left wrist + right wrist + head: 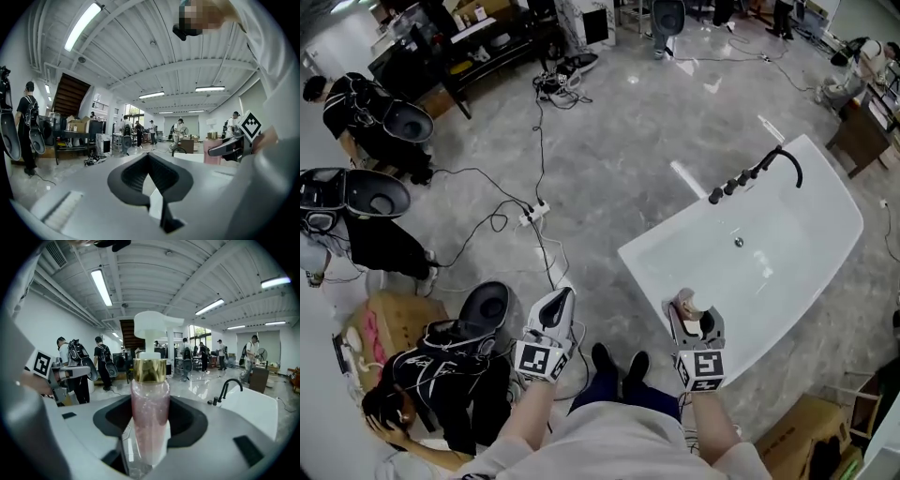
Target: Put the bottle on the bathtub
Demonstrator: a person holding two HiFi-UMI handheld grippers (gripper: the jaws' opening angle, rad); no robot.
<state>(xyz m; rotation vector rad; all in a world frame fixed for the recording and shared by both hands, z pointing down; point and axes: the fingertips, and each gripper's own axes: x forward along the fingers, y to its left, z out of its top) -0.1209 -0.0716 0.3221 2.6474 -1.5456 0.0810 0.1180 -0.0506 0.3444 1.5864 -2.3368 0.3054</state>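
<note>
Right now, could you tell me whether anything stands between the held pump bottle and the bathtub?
Nothing visible does: the pink pump bottle, clamped in the right gripper, hangs by the white bathtub's near rim.

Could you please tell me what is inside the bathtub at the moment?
Only the drain shows inside the white bathtub; nothing else lies there. Its near edge is covered by the right gripper and the pink bottle it holds.

Pink glittery bottle [150, 418] with gold collar [150, 370] and white pump [152, 326]; white bathtub [836, 180], black faucet [788, 158], grey marbled floor [628, 122].
</note>
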